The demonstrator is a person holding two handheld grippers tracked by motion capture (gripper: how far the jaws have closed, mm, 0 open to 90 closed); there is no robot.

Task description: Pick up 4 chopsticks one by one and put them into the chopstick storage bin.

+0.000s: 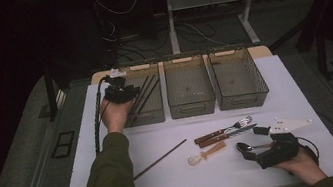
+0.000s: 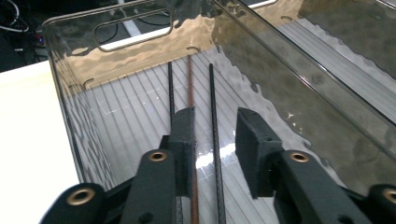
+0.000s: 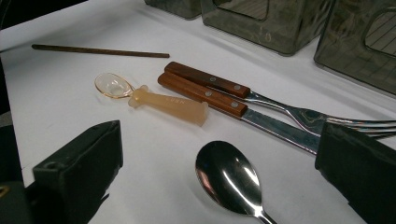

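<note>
Left gripper (image 2: 212,128), jaws open, over chopsticks (image 2: 212,93) in the left bin (image 1: 150,114); right gripper (image 3: 219,172) open around the spoon (image 3: 229,179) near the table's front edge.

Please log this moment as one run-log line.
left gripper: open over chopsticks in left bin | right gripper: open around metal spoon on table

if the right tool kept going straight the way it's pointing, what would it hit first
Probably the metal spoon, whose bowl lies on the table between the open jaws of the right tool. Beyond it lie the wooden-handled knife and fork. Depth is hard to judge, so the jaws might pass either side of the bowl.
</note>
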